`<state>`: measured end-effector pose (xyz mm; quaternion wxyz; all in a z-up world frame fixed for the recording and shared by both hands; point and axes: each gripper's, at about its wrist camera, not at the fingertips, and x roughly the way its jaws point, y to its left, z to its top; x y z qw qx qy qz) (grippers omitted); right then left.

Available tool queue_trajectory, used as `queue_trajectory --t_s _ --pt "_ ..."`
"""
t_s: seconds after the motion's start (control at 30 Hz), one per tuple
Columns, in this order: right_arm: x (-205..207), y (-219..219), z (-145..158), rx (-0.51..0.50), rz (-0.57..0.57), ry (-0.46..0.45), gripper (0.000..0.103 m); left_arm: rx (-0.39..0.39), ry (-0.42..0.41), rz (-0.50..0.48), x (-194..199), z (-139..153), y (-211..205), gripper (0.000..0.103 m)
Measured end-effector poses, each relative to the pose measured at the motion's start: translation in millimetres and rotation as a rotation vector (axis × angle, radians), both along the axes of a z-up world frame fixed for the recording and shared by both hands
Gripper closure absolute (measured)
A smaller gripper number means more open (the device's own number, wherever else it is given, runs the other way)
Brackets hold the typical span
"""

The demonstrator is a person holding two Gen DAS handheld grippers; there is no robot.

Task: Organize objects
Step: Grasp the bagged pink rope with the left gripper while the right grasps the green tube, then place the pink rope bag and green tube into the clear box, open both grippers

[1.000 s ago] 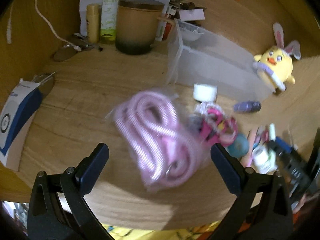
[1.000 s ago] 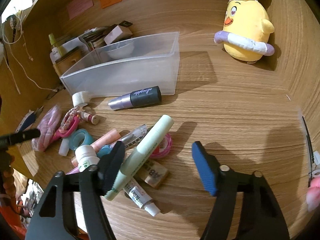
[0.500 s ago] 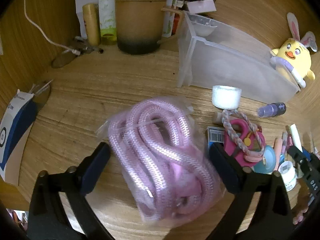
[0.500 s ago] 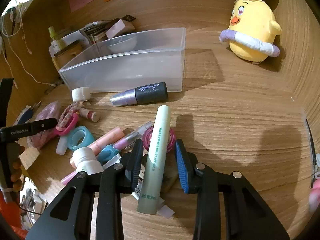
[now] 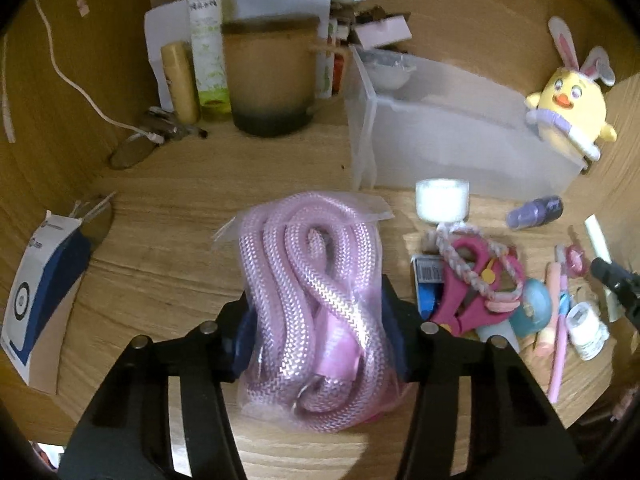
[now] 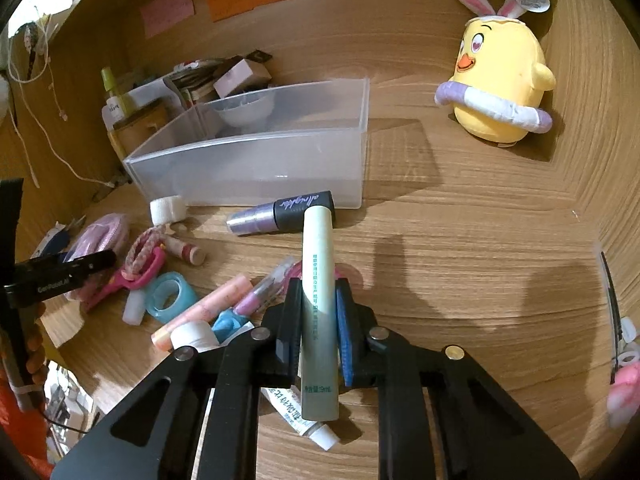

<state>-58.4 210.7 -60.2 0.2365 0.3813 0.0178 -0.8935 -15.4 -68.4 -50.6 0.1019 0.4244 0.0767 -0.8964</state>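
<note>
surface: wooden desk, grain running across the frame
centre, upper: translucent plastic bin standing on the wood
upper right: yellow chick plush with rabbit ears, well apart from the bin
just below the bin: purple and black bottle lying on its side, white tape roll at its left
lower left: heap of small items, among them pink scissors, blue tape ring, peach tube
far left, left wrist view: blue and white box; brown pot at upper centre

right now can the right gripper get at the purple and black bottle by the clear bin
Probably not yet: the right gripper is shut on the pale green tube, so its jaws are full. The purple and black bottle itself lies uncovered just ahead.
</note>
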Motion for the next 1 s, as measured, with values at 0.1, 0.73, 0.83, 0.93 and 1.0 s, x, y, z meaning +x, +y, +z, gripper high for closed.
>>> queue_trajectory --t_s 0.1,0.73,0.83,0.93,1.0 --pt "0.0 -0.2 4.7 0.0 -0.006 0.013 0.089 0.0 0.047 -0.002 4.3 15.8 -1.6 0.05" --pt "-38.0 -22.9 95.0 0.018 -0.014 0.275 0.089 0.058 0.198 -0.195 -63.4 88.3 14.2 0.05" --pt "-51.7 -31.1 100.9 0.022 0.001 0.275 0.089 0.081 0.172 -0.221 -85.5 87.1 15.6 0.05" --pt "-70.5 -38.6 100.2 0.015 0.03 0.242 0.089 0.088 0.139 -0.248 -107.3 83.5 19.6 0.05" --pt "-85.5 -45.4 94.0 0.014 0.051 0.203 0.089 0.083 0.113 -0.27 -121.9 79.7 24.3 0.05"
